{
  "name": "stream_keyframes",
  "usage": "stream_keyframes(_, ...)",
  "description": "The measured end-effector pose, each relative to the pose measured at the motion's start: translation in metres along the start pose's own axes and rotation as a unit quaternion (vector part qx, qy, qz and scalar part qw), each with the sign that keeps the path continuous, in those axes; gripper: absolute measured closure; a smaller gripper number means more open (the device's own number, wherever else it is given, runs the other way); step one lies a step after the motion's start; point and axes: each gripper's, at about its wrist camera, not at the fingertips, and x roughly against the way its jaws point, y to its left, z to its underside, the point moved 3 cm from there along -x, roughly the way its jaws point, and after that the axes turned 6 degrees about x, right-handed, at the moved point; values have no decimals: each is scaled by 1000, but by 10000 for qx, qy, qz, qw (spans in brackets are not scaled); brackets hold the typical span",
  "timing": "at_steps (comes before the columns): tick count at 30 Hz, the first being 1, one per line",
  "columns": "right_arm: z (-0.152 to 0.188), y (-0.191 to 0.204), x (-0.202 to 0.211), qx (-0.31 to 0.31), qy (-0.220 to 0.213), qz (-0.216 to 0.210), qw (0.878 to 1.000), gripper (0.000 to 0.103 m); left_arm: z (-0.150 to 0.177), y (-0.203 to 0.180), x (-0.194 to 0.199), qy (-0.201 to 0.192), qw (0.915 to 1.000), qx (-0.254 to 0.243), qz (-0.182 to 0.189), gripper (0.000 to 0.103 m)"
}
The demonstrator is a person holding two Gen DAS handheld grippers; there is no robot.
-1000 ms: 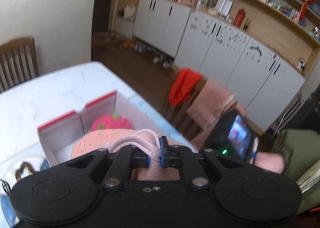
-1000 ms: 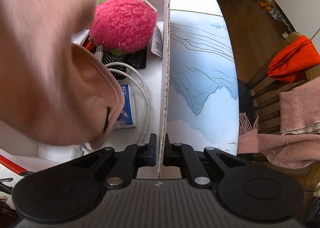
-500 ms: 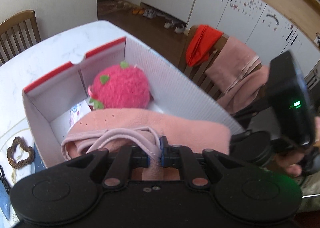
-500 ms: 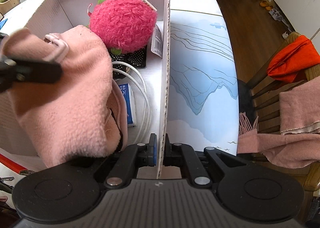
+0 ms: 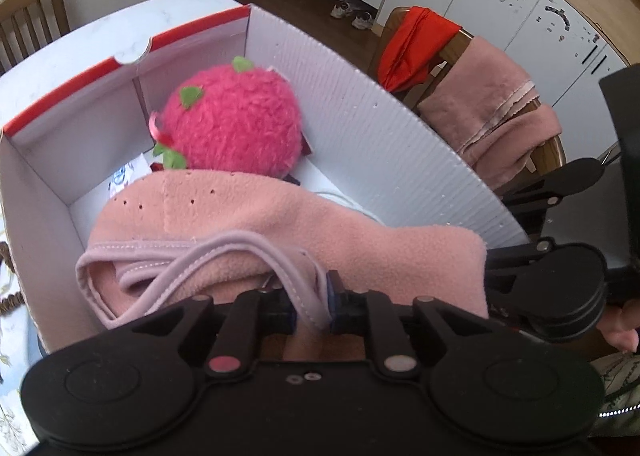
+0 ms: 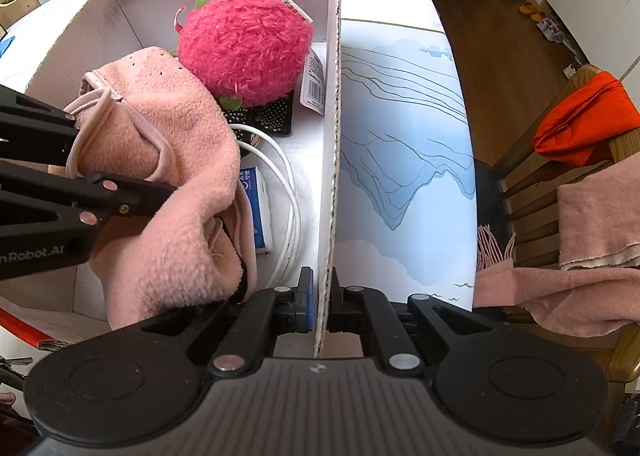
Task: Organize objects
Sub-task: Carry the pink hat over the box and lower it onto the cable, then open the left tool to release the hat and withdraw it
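Observation:
My left gripper (image 5: pixel 313 310) is shut on the trim of a pink fleece hat (image 5: pixel 280 224) and holds it low inside a white cardboard box (image 5: pixel 360 144) with a red rim. The hat (image 6: pixel 176 176) and the left gripper's fingers (image 6: pixel 120 196) also show in the right wrist view. A fuzzy pink strawberry plush (image 6: pixel 244 44) sits at the box's far end (image 5: pixel 232 128). My right gripper (image 6: pixel 320 302) is shut on the box's right wall (image 6: pixel 334 136) at its near end.
In the box lie a white cable (image 6: pixel 288 216), a blue-and-white packet (image 6: pixel 256 208) and a black dotted item (image 6: pixel 268 116). A blue mountain-print mat (image 6: pixel 400 160) covers the table beside the box. Chairs with red and pink cloths (image 6: pixel 588 184) stand at the right.
My left gripper has carried the pink hat down into the box, next to the strawberry plush. My right gripper has stayed clamped on the box wall.

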Motion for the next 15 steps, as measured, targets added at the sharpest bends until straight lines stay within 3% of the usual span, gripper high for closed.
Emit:
stream_keyframes(3,0,0,0,0,-2,2,10000,98,2,2,1,14,10000,67,11,87)
stream_keyframes(9,0,0,0,-2,2,3,10000,98,7,4,9,-78,9999,93,38,71)
stream_keyframes(13,0,0,0,2,3,7,10000,98,11,4,18,-221,9997,119,-8,49)
stream_keyframes(15,0,0,0,2,4,7,10000,98,11,5,22,-287,9995,144,-18,46)
